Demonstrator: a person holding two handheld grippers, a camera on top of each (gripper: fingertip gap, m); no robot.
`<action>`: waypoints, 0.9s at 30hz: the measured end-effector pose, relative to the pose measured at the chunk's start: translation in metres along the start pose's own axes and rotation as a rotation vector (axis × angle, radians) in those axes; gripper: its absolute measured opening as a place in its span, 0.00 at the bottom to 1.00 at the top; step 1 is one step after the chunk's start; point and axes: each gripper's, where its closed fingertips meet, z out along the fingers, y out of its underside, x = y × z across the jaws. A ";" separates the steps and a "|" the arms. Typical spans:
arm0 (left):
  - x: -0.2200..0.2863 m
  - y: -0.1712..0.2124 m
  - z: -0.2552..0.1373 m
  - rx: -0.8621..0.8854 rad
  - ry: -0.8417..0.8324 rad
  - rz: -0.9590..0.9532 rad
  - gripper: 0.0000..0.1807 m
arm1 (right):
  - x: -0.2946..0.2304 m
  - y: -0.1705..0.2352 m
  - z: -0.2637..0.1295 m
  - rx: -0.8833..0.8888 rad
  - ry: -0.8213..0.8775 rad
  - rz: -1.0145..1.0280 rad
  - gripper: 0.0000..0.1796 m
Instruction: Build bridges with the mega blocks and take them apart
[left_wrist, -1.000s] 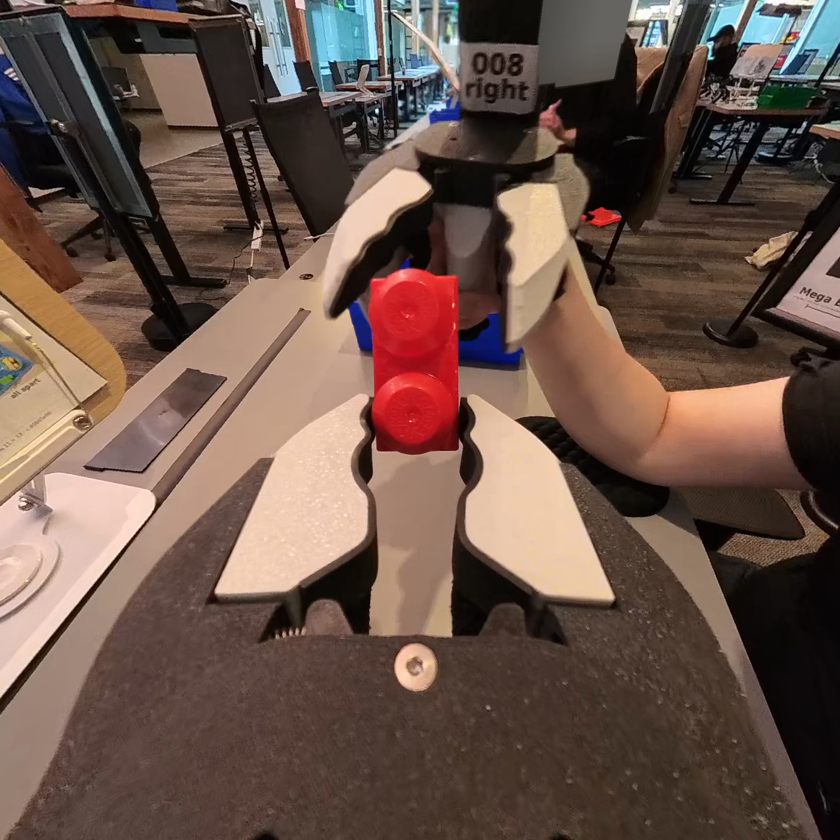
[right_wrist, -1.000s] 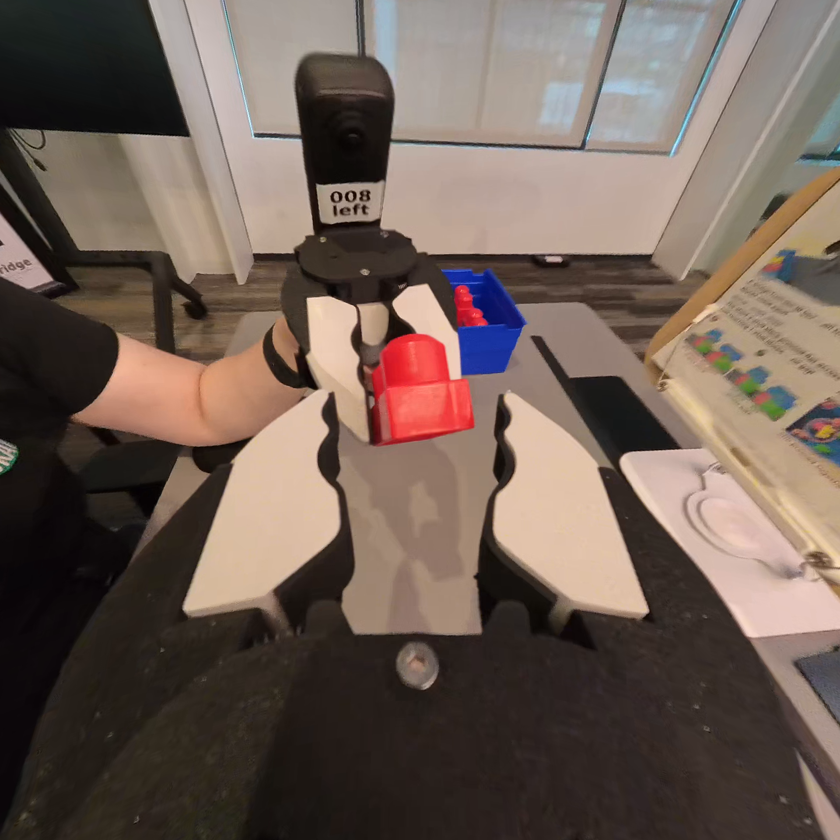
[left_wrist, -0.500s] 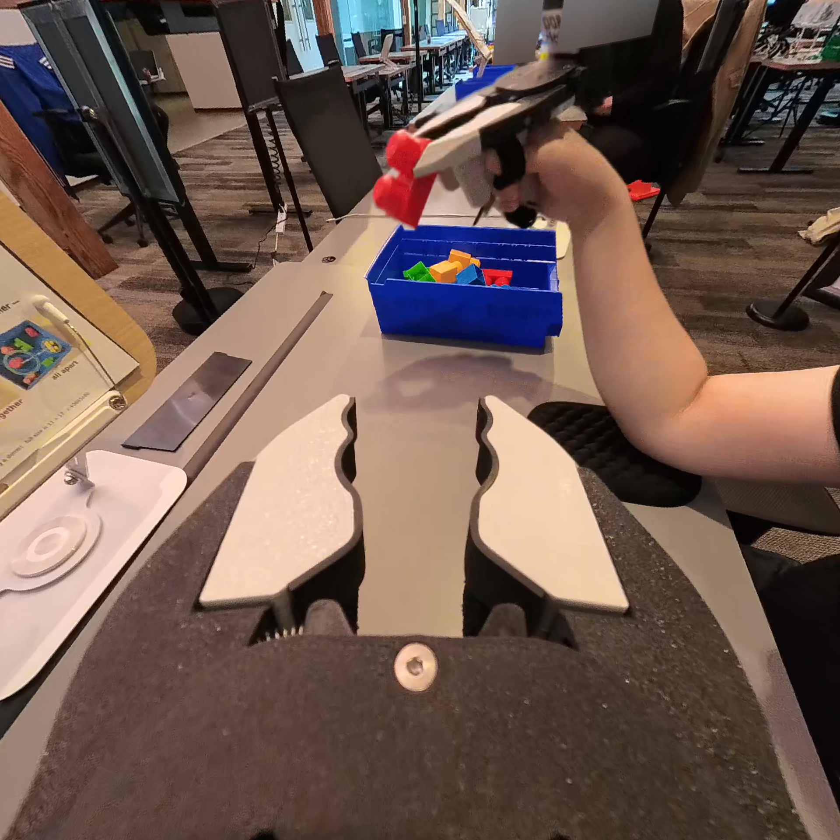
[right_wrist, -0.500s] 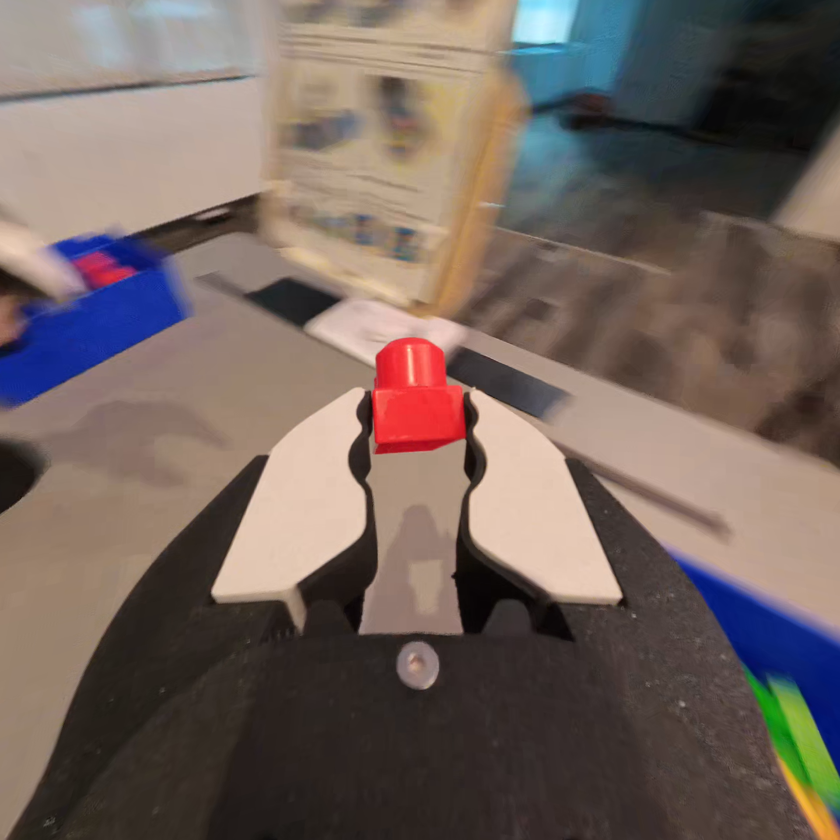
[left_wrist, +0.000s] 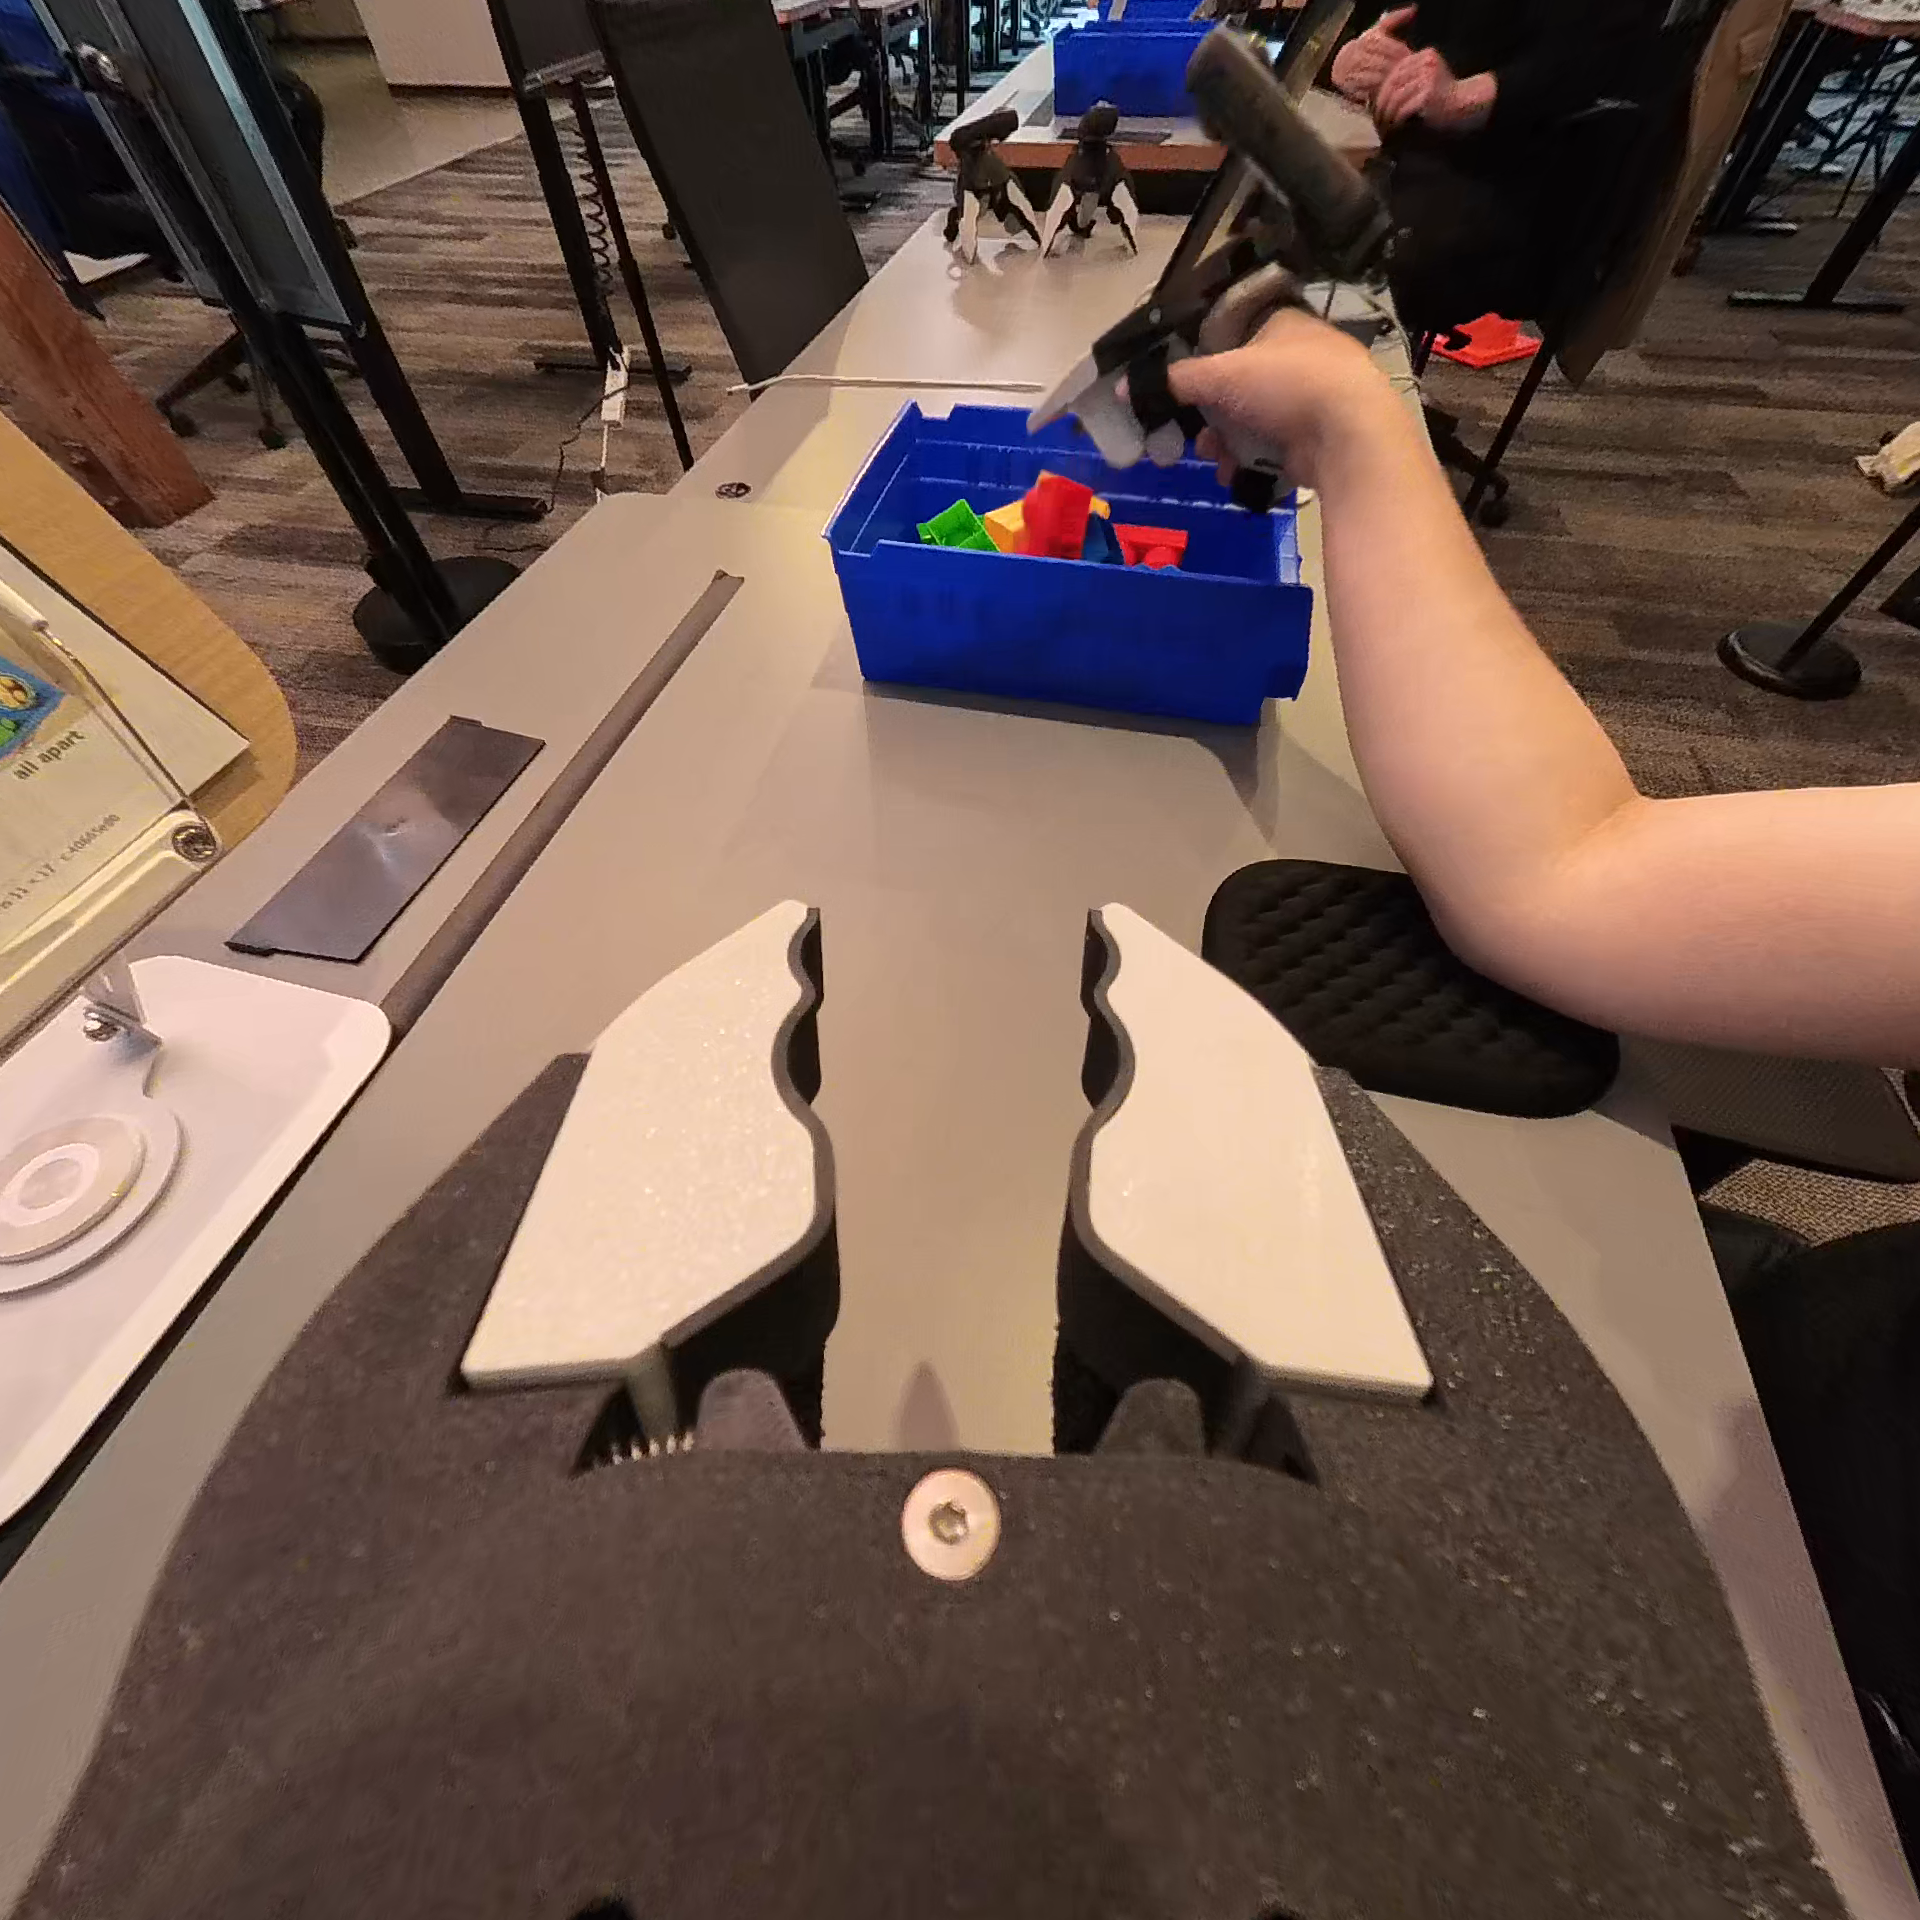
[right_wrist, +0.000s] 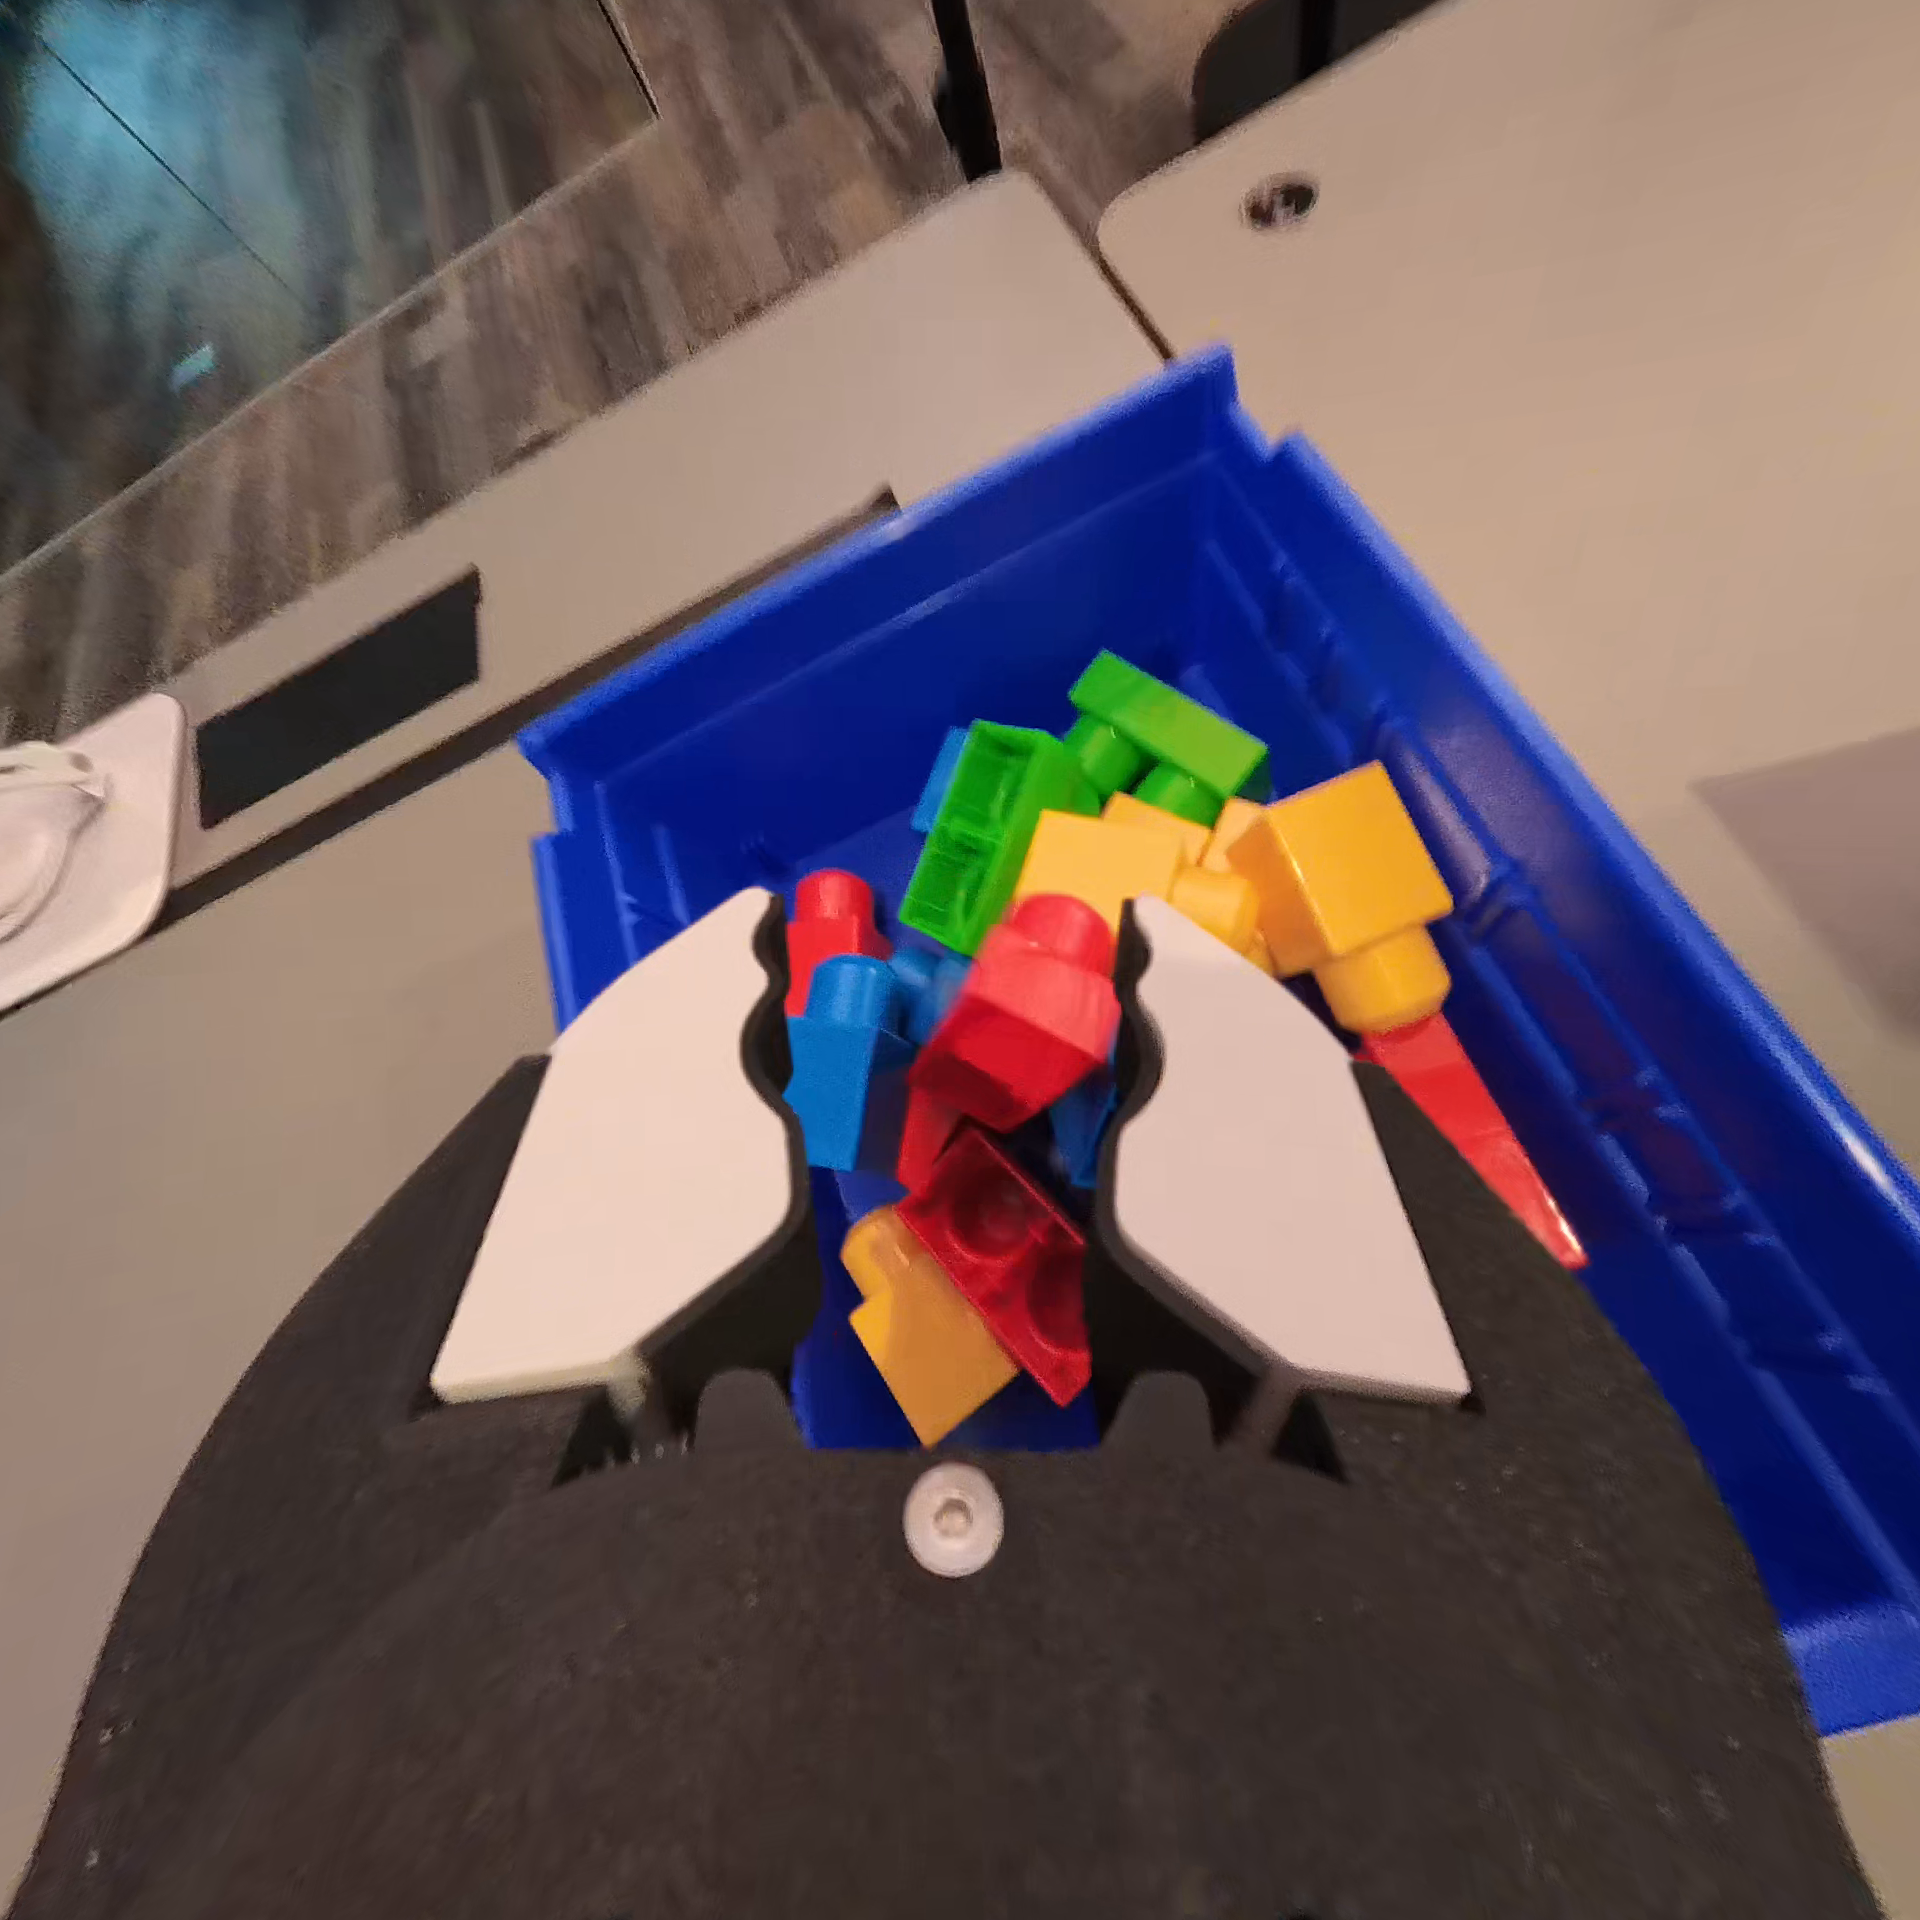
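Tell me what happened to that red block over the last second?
The left gripper let go of the red block and the right gripper took it, swung over the blue bin and opened its jaws; the block now sits loose above the pile. The left gripper pulled back, open and empty. The bin stayed put.

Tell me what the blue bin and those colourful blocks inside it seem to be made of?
The blue bin looks like rigid moulded plastic: ribbed walls, uniform colour, a slight sheen. The blocks in it also look like hard plastic, smooth and semi-glossy, with rounded studs and hollow undersides. One dark red block looks somewhat translucent, though blur leaves that uncertain.
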 end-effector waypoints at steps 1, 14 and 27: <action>-0.001 0.000 -0.001 0.001 -0.003 -0.001 0.26 | -0.007 -0.009 -0.007 0.048 -0.022 -0.012 0.34; -0.024 -0.061 -0.154 0.310 -0.339 -0.074 0.04 | -0.222 -0.090 -0.160 0.719 -0.697 -0.310 0.31; -0.158 0.129 -0.294 -0.371 -0.629 -0.043 0.29 | -0.311 -0.046 -0.150 0.467 -1.069 -0.410 0.33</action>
